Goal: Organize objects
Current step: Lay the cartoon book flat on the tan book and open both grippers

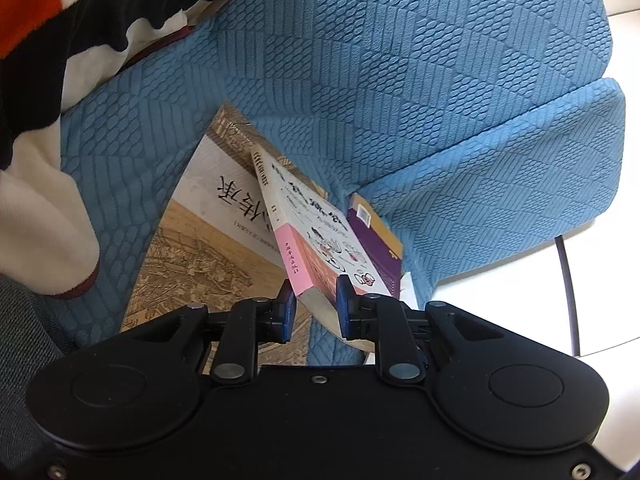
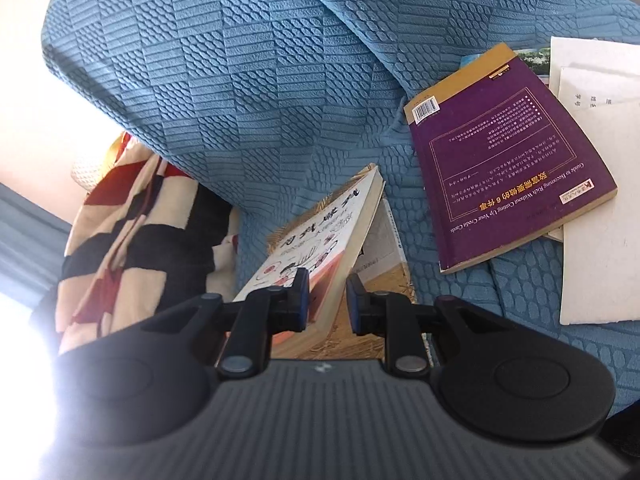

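Sofa cover point(image 1: 400, 80) blue, textured; held book point(image 1: 316, 236) white-pink; lying book point(image 2: 508, 160) purple; blanket point(image 2: 132, 216) red-black-cream.

black left gripper point(image 1: 316, 308), blue-padded fingers point(image 1: 286, 312), silver pivot screws, ribbed right gripper point(image 2: 327, 304)

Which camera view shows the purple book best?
The right wrist view: the purple book lies flat there with its whole back cover and barcode visible. The left wrist view shows only a narrow strip of it behind the pink book.

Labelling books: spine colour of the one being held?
Pink lower spine, white above; clearest in the left wrist view.
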Motion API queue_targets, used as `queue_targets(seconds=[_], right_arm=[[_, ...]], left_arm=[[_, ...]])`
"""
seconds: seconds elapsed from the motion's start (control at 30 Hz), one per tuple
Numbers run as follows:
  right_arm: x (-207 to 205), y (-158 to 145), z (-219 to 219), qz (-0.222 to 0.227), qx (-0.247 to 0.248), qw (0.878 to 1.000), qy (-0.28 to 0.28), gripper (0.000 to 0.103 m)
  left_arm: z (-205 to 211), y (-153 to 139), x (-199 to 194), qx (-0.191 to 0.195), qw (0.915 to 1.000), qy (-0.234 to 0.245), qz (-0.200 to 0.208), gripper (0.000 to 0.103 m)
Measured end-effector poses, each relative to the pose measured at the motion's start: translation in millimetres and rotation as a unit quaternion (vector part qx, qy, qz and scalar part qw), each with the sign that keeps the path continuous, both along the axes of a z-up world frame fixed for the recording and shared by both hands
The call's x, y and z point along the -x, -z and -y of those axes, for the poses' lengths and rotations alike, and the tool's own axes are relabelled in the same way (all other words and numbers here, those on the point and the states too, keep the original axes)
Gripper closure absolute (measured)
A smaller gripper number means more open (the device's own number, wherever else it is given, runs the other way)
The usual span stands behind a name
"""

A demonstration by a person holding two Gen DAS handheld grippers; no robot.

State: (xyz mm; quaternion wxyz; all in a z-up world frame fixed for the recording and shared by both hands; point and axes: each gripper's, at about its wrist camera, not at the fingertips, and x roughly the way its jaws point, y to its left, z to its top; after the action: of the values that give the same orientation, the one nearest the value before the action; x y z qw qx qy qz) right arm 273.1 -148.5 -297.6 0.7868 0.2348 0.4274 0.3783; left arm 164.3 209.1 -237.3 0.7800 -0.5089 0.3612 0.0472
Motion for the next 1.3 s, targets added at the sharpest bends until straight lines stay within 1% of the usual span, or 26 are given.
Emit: queue_targets(seconds=[0.1,0.17,0.23,0.37,0.43,0.5,0.7,0.83,0.97,1.0,1.03,1.07,1.13,1.17,1.23,1.3], right_arm=[[2.9,4.2,-2.8,0.002,0.014,1.0,-0.004,0.08],[5.2,8.4,-5.0,0.003,0.025,1.0,-0.007,0.08],[7.2,13.3,-9.5,0.003,0.049,0.999,-0.012,0.08],[13.2,22.4,-14.9,0.016,0.087,0.996,-0.023,0.084],[15.5,26.1,-15.8,0.023,0.093,0.995,-0.028,0.085],[15.2,29.9,-17.0,0.03,0.101,0.994,-0.03,0.086],[14.6,43.5,-20.7,0.019,0.122,0.992,-0.029,0.086],[18.4,46.6,-22.8,0.034,0.135,0.99,-0.028,0.087],[20.0,48.4,-22.4,0.033,0.133,0.99,-0.025,0.087],[19.6,47.8,-22.5,0.031,0.133,0.99,-0.027,0.086],[17.8,46.9,-22.5,0.028,0.132,0.99,-0.029,0.085],[17.4,45.4,-22.5,0.025,0.132,0.991,-0.03,0.085],[19.1,39.6,-22.3,0.025,0.132,0.99,-0.03,0.085],[20.5,35.3,-22.0,0.03,0.131,0.99,-0.031,0.085],[23.8,25.3,-20.7,0.042,0.13,0.99,-0.033,0.085],[26.4,13.6,-18.6,0.049,0.129,0.99,-0.035,0.084]], left_arm=[[1.1,3.2,0.3,-0.008,0.9999,-0.001,-0.014,0.083],[4.5,3.9,0.2,-0.025,0.9993,0.001,-0.028,0.081],[9.0,5.5,-1.7,-0.047,0.9975,0.011,-0.052,0.08],[13.4,10.8,-4.6,-0.068,0.9942,0.02,-0.081,0.08],[16.3,12.3,-5.1,-0.081,0.9923,0.022,-0.091,0.08],[18.5,16.7,-6.1,-0.082,0.9909,0.026,-0.103,0.08],[24.6,27.0,-7.5,-0.094,0.9866,0.035,-0.129,0.078],[29.0,28.4,-5.6,-0.11,0.9839,0.043,-0.134,0.076],[30.9,29.0,-6.3,-0.117,0.9814,0.044,-0.145,0.075],[31.4,28.4,-6.7,-0.122,0.9802,0.044,-0.15,0.073],[31.9,27.8,-7.2,-0.126,0.979,0.045,-0.154,0.067],[32.6,26.6,-7.0,-0.129,0.9782,0.047,-0.156,0.064],[33.4,21.7,-6.5,-0.128,0.9787,0.055,-0.151,0.051],[34.6,17.9,-5.3,-0.133,0.9787,0.056,-0.146,0.048],[37.5,9.2,-3.0,-0.15,0.9769,0.052,-0.143,0.035],[40.1,-1.7,-0.4,-0.16,0.9765,0.05,-0.135,0.032]])
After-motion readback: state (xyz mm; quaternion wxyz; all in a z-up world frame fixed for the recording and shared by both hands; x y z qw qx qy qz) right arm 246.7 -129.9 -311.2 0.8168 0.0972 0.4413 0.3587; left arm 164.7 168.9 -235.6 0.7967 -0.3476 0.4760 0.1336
